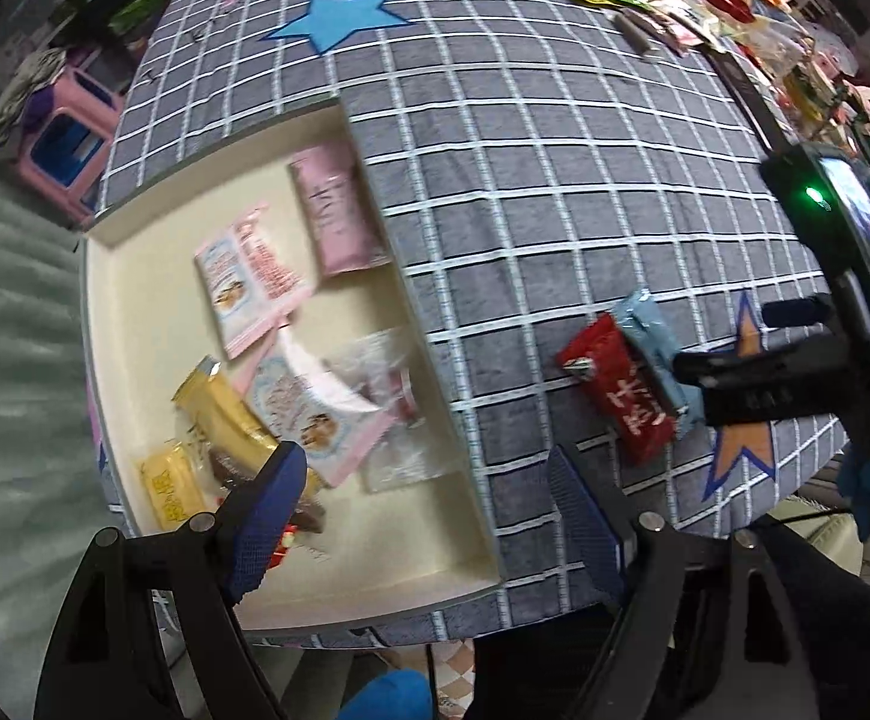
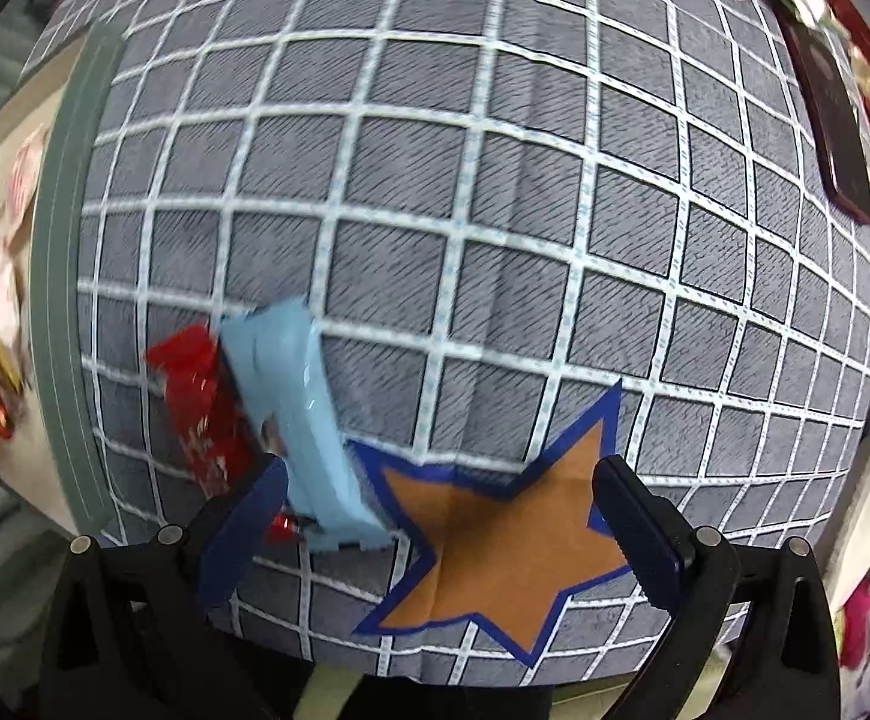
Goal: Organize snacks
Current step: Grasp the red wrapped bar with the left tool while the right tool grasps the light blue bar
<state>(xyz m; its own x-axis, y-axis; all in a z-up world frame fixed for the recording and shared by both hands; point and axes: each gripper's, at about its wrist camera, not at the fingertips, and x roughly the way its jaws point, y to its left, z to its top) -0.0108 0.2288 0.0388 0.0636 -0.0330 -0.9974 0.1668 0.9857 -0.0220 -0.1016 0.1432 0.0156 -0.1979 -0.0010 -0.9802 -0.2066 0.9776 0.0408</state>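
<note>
Over the tray [image 1: 135, 276], both grippers' fingers [image 1: 267, 504] gape empty.

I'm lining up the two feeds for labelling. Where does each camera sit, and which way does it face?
Left wrist: on the left gripper, facing down over the cream tray of snacks; its own open blue fingers and the right gripper show.
Right wrist: on the right gripper, low over the checked tablecloth, own open fingers showing.
Shared: the red packet, light blue packet, orange star.
</note>
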